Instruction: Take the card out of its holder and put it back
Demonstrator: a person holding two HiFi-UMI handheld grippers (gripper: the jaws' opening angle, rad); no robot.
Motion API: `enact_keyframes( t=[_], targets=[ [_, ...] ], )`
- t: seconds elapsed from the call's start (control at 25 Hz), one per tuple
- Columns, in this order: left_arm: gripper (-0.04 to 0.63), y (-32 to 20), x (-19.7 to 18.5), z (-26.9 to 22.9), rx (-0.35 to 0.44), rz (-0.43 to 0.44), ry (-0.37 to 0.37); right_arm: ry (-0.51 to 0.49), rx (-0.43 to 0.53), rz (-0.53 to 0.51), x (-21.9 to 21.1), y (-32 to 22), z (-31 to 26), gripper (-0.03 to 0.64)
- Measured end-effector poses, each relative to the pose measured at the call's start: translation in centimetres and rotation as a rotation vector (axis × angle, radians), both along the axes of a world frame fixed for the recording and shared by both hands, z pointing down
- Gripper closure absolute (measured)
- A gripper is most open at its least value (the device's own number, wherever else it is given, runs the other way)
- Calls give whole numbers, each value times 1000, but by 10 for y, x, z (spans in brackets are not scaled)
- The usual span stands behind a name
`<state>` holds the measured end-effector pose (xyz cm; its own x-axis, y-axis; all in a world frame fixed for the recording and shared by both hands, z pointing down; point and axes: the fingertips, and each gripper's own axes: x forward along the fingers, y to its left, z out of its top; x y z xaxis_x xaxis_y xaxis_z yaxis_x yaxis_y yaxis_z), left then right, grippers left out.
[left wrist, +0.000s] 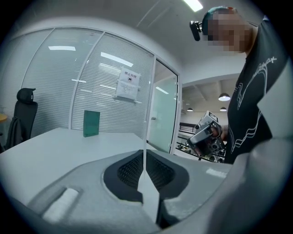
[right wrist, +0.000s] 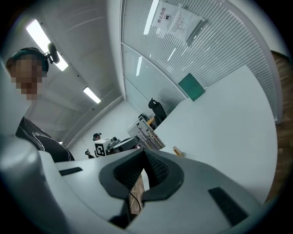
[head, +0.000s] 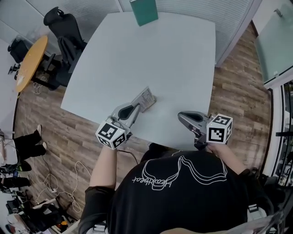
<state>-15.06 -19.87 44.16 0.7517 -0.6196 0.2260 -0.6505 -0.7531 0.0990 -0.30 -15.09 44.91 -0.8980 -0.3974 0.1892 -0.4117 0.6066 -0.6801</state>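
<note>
- The table (head: 174, 59) is showing a smooth, matte, pale grey top with rounded corners, and it is standing on a floor (head: 238, 91) of brown wood-grain planks.
- A flat, dark green rectangular panel (head: 144, 11) is standing upright at the table's far edge, well apart from both grippers.
- Both grippers are wearing moulded light grey shells, with dark ribbed pads lining the jaws and a cube of black-and-white square markers on each.
- The card (head: 147, 97) is appearing as a thin, stiff, pale rectangle. From the right gripper view, its face is carrying rows of fine dark print and it is tilting.
- From the left gripper view, it is reading as a white sliver, edge-on.
- The left gripper (head: 141, 104) is clamping its jaws on one end of the card and is holding it near the table's near edge.
- A small tan piece (right wrist: 177, 151) is lying on the table just beside the card. I cannot tell what it is.
- The right gripper (head: 182, 116) is hovering at the near edge, apart from the card, with its jaws together on nothing.
</note>
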Motion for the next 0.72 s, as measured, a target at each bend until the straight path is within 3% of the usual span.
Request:
enact_keyframes(
  t=[0.72],
  targets=[
    [571,-39,-22,44,-48,50,40,46,-59,15,-31,-36,27,607]
  ],
)
